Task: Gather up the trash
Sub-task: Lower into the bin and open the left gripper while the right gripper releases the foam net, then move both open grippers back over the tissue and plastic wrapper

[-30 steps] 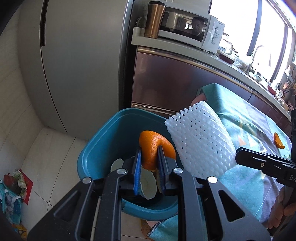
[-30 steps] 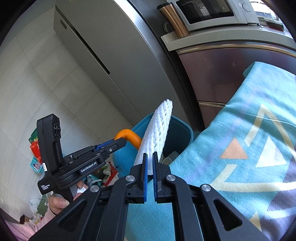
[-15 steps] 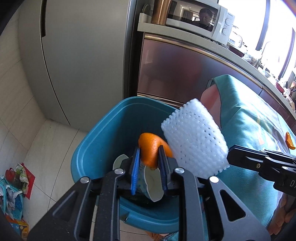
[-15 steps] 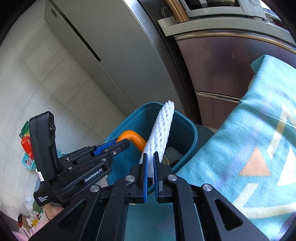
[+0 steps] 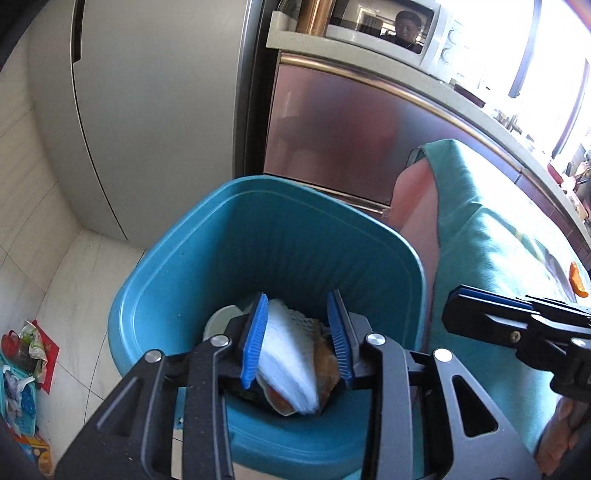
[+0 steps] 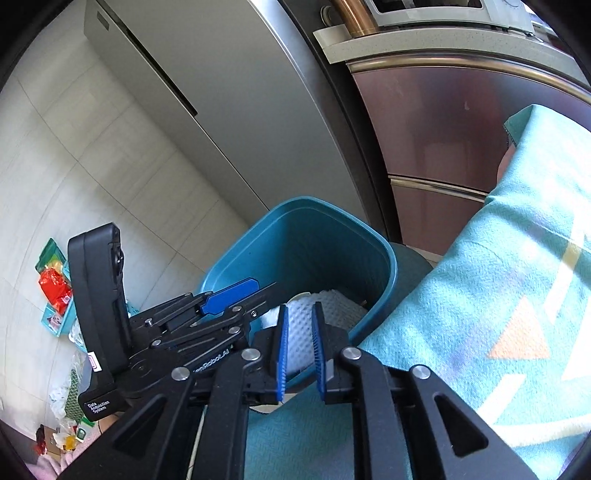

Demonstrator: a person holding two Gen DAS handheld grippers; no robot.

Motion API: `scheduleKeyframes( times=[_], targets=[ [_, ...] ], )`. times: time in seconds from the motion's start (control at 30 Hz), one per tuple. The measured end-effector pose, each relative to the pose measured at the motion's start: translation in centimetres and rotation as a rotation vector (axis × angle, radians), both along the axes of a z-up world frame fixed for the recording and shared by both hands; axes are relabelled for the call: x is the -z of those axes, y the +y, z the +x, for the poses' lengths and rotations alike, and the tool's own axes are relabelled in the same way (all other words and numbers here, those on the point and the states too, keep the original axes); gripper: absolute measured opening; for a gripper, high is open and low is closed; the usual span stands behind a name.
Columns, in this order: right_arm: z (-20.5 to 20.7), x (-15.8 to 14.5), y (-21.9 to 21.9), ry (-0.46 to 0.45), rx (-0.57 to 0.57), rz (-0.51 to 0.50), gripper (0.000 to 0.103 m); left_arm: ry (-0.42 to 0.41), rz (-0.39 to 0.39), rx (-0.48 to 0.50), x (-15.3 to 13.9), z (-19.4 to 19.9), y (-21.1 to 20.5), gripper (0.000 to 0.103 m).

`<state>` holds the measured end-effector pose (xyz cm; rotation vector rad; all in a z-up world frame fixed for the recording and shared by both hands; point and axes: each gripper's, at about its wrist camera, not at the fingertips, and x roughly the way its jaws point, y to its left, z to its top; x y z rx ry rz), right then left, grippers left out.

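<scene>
A teal trash bin (image 5: 280, 236) stands on the floor beside the table; it also shows in the right wrist view (image 6: 306, 236). My left gripper (image 5: 297, 334) is open and empty over the bin. The white foam fruit net (image 5: 288, 362) lies inside the bin, blurred, on top of other trash and an orange peel (image 5: 325, 365). My right gripper (image 6: 299, 343) is open and empty above the bin's near rim, with the foam net (image 6: 317, 306) seen below between its pads. My left gripper (image 6: 229, 299) appears in the right wrist view.
A teal patterned cloth (image 6: 498, 295) covers the table at the right. Another orange peel (image 5: 577, 280) lies on the cloth. A steel fridge (image 5: 155, 92) and a counter with a microwave (image 5: 391, 29) stand behind. Litter (image 6: 55, 288) lies on the floor at left.
Both grippers opened. The orange peel and the white foam net dropped into the bin. Both grippers moved lower and closer over the bin.
</scene>
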<state>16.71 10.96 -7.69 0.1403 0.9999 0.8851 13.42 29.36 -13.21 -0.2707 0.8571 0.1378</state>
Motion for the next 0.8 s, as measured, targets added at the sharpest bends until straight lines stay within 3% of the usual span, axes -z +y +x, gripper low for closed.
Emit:
scheduleKeyframes(
  times=[0.33,0.57,0.8],
  targets=[
    [-2.0,-1.8,-3.7,-0.065,0.018,0.070,0.015,-0.122,-0.028,0.080,-3.8,-2.7,-2.1,0.041],
    [-4.3,-3.6,-9.1,-0.135,0.078,0.112,0.021,-0.226,-0.049,0.217,-7.1,-4.0,-6.3,0.047],
    [-6.2,-4.7,-15.5,-0.189,0.191,0.146,0.022,-0.259,-0.062,0.383,-8.9,-3.8,-12.5,0.052]
  ],
)
